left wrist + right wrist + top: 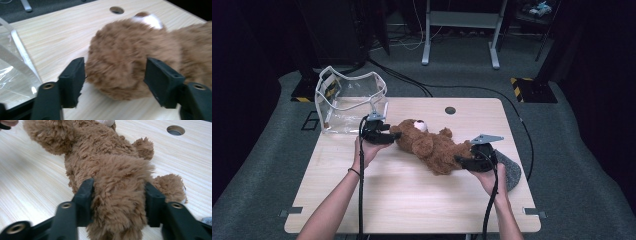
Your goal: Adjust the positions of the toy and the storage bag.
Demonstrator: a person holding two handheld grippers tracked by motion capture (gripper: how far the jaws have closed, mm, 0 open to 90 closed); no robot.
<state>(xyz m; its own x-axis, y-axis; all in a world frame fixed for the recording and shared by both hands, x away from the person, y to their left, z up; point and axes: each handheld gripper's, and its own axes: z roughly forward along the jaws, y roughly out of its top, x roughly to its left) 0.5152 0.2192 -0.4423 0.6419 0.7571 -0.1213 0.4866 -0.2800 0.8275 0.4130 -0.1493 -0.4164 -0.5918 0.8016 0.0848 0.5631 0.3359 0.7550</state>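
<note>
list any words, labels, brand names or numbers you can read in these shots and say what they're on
None: no readable text in any view.
Fluffy brown teddy bear: no tag or label showing.
Clear plastic bag with white trim: no print that can be made out.
Light wooden table: bare wood grain, no marking.
Yellow-and-black striped floor plates behind the table: hazard stripes, no lettering.
</note>
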